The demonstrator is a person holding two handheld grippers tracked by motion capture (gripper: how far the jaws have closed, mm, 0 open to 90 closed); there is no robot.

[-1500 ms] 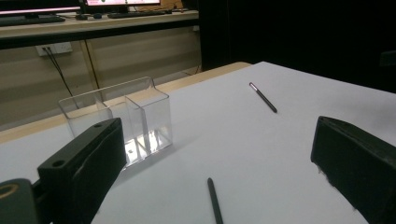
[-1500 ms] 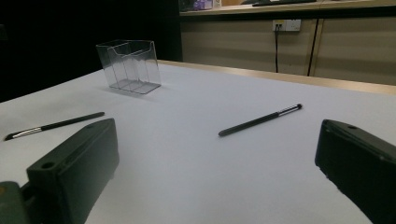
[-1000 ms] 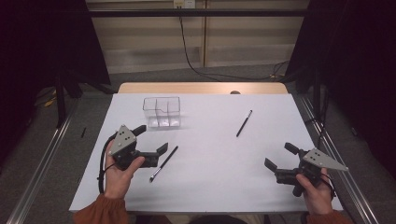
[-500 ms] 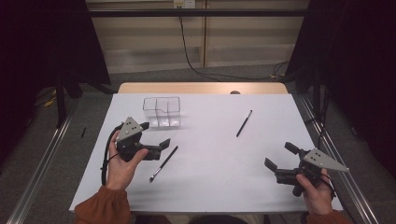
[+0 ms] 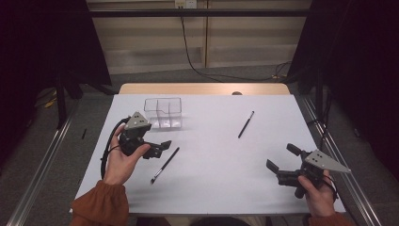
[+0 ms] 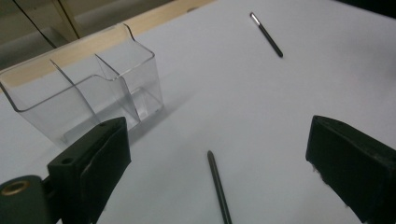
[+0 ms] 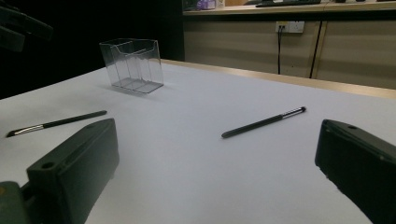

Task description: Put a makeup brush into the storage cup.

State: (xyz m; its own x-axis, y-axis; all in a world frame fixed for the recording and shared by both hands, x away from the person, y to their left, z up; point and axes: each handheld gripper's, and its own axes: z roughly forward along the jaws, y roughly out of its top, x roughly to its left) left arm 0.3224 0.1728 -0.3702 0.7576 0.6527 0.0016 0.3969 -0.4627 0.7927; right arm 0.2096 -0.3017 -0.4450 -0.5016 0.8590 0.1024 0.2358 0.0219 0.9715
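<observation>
A clear plastic organiser box with several compartments stands at the back left of the white table. One thin black brush lies slantwise in front of it. A second brush lies right of centre. My left gripper is open and hovers just left of the near brush's upper end. In the left gripper view the near brush lies between the spread jaws, with the box to the left. My right gripper is open and empty at the front right, pointing toward the second brush.
The table's wooden far edge borders a dark floor with a cable. Metal rails run along both sides of the table. The right gripper view also takes in the box and the near brush, far off.
My left gripper has lifted and shifted a little forward, toward the box, staying open. The right gripper and both brushes have not moved.
</observation>
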